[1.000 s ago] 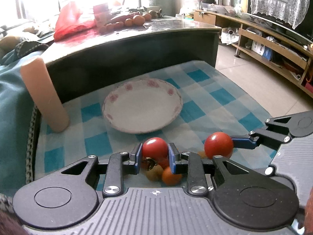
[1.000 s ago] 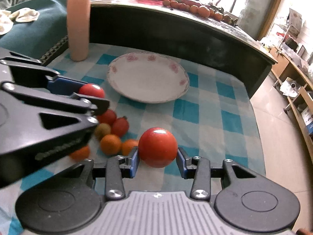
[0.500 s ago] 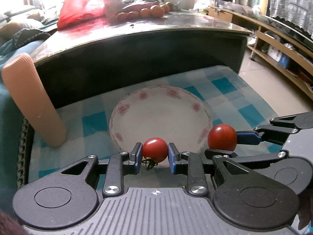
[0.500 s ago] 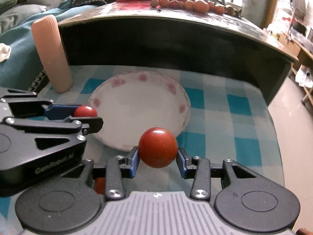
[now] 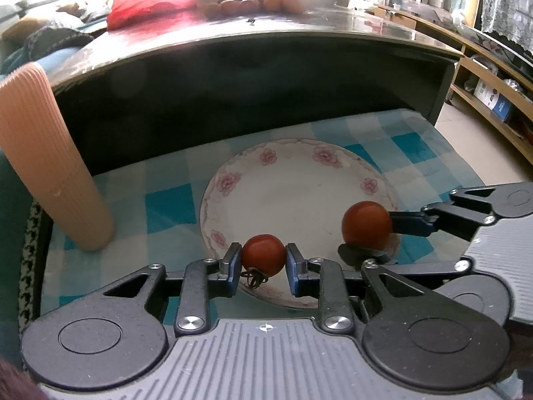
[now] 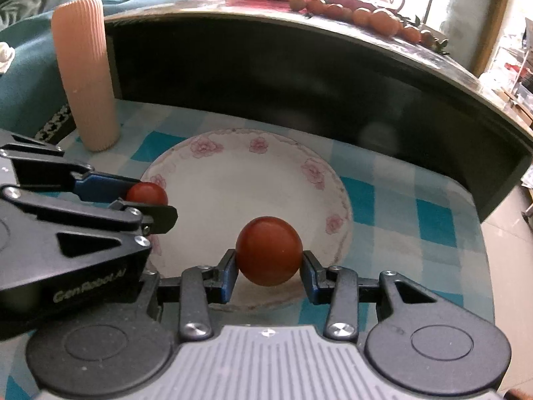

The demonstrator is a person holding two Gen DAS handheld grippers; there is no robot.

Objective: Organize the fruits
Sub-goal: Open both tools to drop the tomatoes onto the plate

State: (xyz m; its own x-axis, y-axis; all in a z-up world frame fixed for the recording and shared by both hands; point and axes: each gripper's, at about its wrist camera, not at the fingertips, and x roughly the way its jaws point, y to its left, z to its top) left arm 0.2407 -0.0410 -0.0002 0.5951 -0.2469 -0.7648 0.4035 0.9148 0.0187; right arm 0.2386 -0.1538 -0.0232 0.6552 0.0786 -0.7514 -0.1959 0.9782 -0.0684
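Note:
A white plate point(image 5: 293, 186) with pink flowers lies on the blue checked cloth. My left gripper point(image 5: 263, 260) is shut on a small red tomato point(image 5: 264, 255) with its stem hanging, held over the plate's near rim. My right gripper point(image 6: 269, 265) is shut on a larger red tomato point(image 6: 268, 250), over the near right part of the plate point(image 6: 240, 180). Each view shows the other gripper: the right gripper point(image 5: 369, 230) with the larger tomato point(image 5: 366, 224), and the left gripper point(image 6: 150, 201) with the small tomato point(image 6: 146, 193). The loose fruit pile is out of view.
A ribbed peach cylinder point(image 5: 43, 166) stands left of the plate. Behind the plate rises a dark table front point(image 5: 253, 93); on top lie a row of tomatoes point(image 6: 366, 16) and a red bag point(image 5: 150, 3). Tiled floor and wooden shelves point(image 5: 493, 100) are at right.
Both grippers have moved forward from the fruit pile to above the plate, each still holding its tomato. The pile has dropped out of view.

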